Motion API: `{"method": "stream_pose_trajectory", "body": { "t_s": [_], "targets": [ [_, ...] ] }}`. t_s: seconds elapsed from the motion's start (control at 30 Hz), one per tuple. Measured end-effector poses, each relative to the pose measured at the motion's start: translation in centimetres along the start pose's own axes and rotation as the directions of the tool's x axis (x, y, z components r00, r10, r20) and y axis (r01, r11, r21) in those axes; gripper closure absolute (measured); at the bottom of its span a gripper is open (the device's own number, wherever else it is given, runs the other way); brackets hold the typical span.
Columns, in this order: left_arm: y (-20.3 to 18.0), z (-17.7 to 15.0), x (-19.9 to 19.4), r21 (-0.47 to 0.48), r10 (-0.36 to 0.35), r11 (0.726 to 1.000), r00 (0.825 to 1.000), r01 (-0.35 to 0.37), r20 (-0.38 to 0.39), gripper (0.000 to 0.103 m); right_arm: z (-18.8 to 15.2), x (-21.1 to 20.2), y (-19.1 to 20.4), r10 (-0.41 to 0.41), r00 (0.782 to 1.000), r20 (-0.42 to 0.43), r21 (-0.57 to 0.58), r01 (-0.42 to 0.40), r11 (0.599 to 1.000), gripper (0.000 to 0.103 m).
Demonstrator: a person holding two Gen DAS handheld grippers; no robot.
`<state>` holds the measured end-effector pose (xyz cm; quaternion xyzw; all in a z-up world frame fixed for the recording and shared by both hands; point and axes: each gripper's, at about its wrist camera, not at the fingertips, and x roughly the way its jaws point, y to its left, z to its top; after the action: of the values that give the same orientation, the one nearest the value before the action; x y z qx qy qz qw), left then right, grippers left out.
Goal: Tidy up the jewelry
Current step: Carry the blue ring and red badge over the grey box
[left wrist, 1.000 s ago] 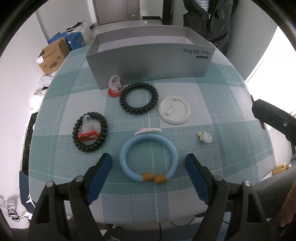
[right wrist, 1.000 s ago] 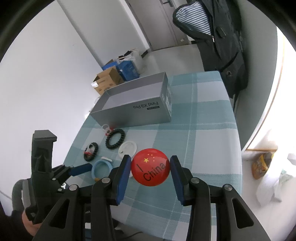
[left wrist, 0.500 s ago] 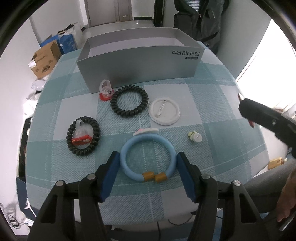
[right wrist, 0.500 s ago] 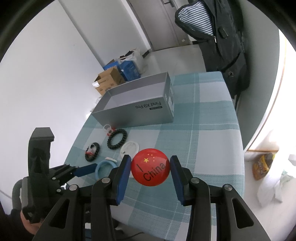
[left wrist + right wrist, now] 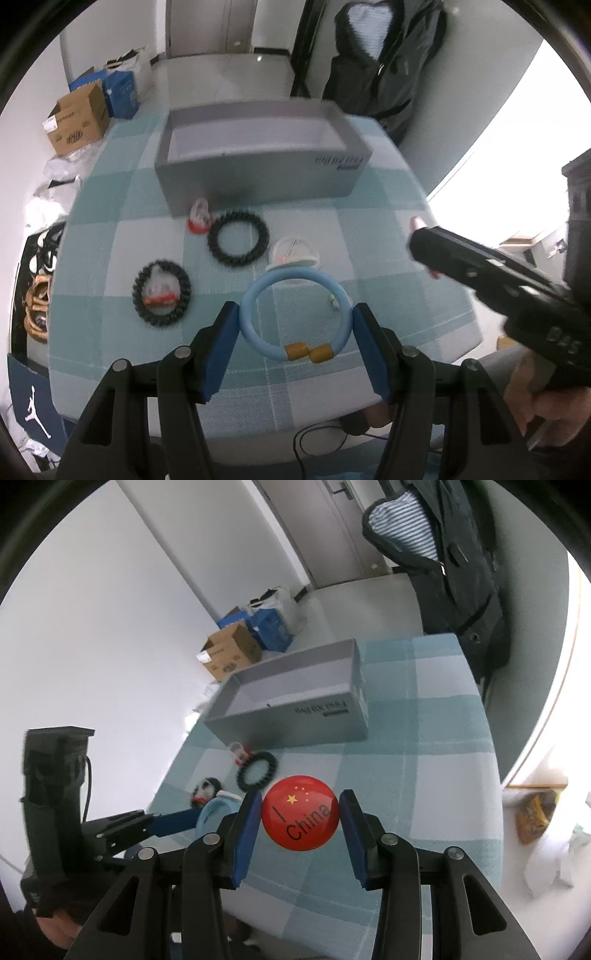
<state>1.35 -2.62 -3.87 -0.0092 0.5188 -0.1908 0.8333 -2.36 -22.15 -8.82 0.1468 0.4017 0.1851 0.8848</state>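
My left gripper (image 5: 295,332) is shut on a light blue bangle (image 5: 255,334) with two amber beads and holds it a little above the checked tablecloth. My right gripper (image 5: 300,819) is shut on a round red badge (image 5: 300,818) printed "I China", held in the air over the table's near side. An open grey box (image 5: 258,173) stands at the far side of the table. In front of it lie a black coil bracelet (image 5: 238,240), a second black coil bracelet (image 5: 162,293) with a small bagged item in it, a white badge (image 5: 293,251) and a small red-and-clear piece (image 5: 199,219).
A small pale bead piece (image 5: 334,302) shows through the bangle. The right gripper's body (image 5: 498,277) reaches in from the right of the left wrist view. Cardboard boxes (image 5: 77,118) sit on the floor to the far left, and a dark jacket (image 5: 380,66) hangs beyond the table.
The left jaws came in onto the blue bangle and raised it off the cloth, with the view tilting up. The right gripper kept its hold on the red badge and barely moved.
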Motion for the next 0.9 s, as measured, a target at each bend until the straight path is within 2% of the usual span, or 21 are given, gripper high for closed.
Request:
{"method": "stream_pose_trajectory", "body": {
  "t_s": [0.2, 0.4, 0.53, 0.67, 0.73, 0.9],
  "targets": [
    [0.1, 2.0, -1.5, 0.022, 0.002, 1.0, 1.0, -0.002, 0.03, 0.045, 2.5, -0.8, 1.1, 0.042, 0.999, 0.021, 0.048, -0.043, 0.998, 0.061],
    [1.7, 5.7, -2.9, -0.015, -0.021, 1.0, 0.997, 0.022, 0.076, 0.045, 6.5, -1.5, 3.0, 0.057, 0.998, 0.037, -0.009, -0.057, 0.998, 0.061],
    [2.2, 8.0, -3.3, 0.003, -0.009, 1.0, 0.993, 0.009, 0.115, 0.045, 9.6, -0.8, 3.7, 0.054, 0.998, 0.035, -0.065, -0.052, 0.997, 0.061],
    [3.0, 9.6, -2.5, 0.006, -0.089, 0.996, 0.989, 0.089, 0.114, 0.045, 12.4, 0.5, 4.3, 0.06, 0.998, 0.034, -0.125, -0.056, 0.991, 0.061],
    [3.6, 10.5, -1.6, -0.001, -0.107, 0.994, 0.989, 0.107, 0.103, 0.046, 13.4, 1.5, 4.2, 0.074, 0.997, 0.028, -0.138, -0.07, 0.988, 0.061],
    [5.0, 11.7, 0.0, -0.052, -0.166, 0.984, 0.983, 0.171, 0.083, 0.046, 14.1, 4.3, 3.5, 0.091, 0.996, -0.021, -0.125, -0.093, 0.988, 0.061]
  ]
}}
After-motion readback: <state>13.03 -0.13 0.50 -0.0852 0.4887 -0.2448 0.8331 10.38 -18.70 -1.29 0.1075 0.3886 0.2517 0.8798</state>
